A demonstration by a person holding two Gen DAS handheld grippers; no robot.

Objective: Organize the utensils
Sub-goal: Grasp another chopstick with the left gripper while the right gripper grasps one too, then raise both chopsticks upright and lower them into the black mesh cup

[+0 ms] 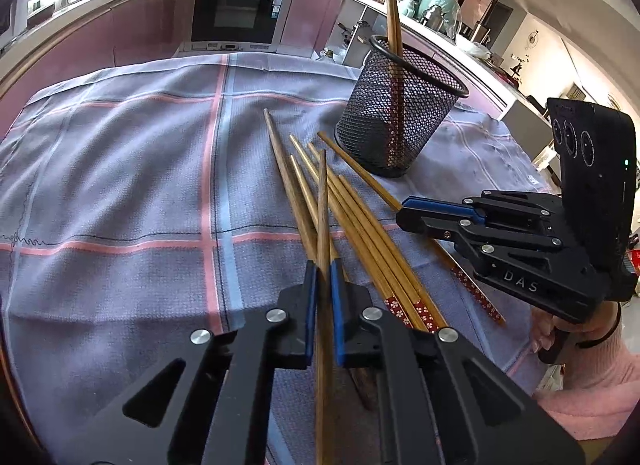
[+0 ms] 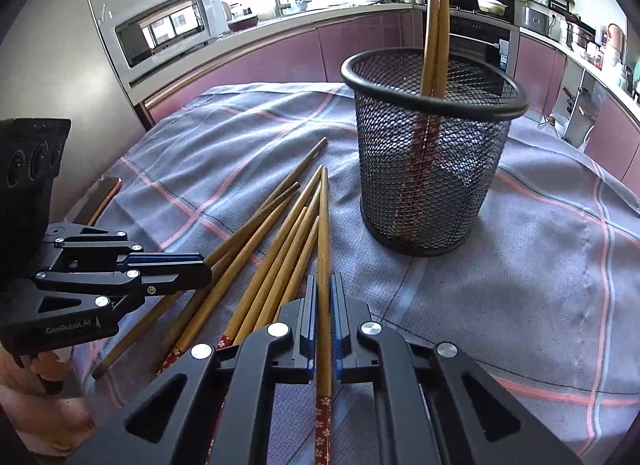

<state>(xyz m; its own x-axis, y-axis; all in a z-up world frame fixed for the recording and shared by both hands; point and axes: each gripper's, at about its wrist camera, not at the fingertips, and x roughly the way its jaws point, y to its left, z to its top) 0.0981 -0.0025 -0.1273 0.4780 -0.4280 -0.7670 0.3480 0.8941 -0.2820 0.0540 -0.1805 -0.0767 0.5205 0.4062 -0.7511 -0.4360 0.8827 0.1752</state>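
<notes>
Jaws on both grippers are closed, each pinching one chopstick. The left gripper (image 1: pixel 323 285) holds a plain chopstick (image 1: pixel 322 201) that runs straight out along its fingers, tip raised off the cloth (image 1: pixel 120 169) and aimed toward the far edge of the worktop. The right gripper (image 2: pixel 323 297) clamps a stick (image 2: pixel 323 233) just above its red flowered handle end, which shows below the pads in that view; this stick too lies along the gripper's own line, tip forward. Around both lies the loose pile (image 1: pixel 360 217), fanned on the cloth with tips toward the far edge and handle ends toward the near edge. Beyond the pile, toward the far right corner, stands the mesh cup (image 1: pixel 396 113), upright, with two chopsticks (image 2: pixel 434 25) already leaning in it, thin ends up. The coming move seems to turn on this: each held stick lies nearly flat with its long axis pointing away, while the cup opens upward, so each will likely have to be swung toward upright, handle end down, and brought over the rim. The right gripper looks the nearer, the cup lying just ahead and a little right of it; from the left it lies farther, ahead and well right, across the pile. The left view shows the right gripper (image 1: pixel 416 213) side-on above the pile's right flank with a pink sleeve (image 1: pixel 592 385) behind it; the right view shows the left gripper (image 2: pixel 200 273) low on the pile's left side, and alone shows clearly that the cup holds two sticks.
</notes>
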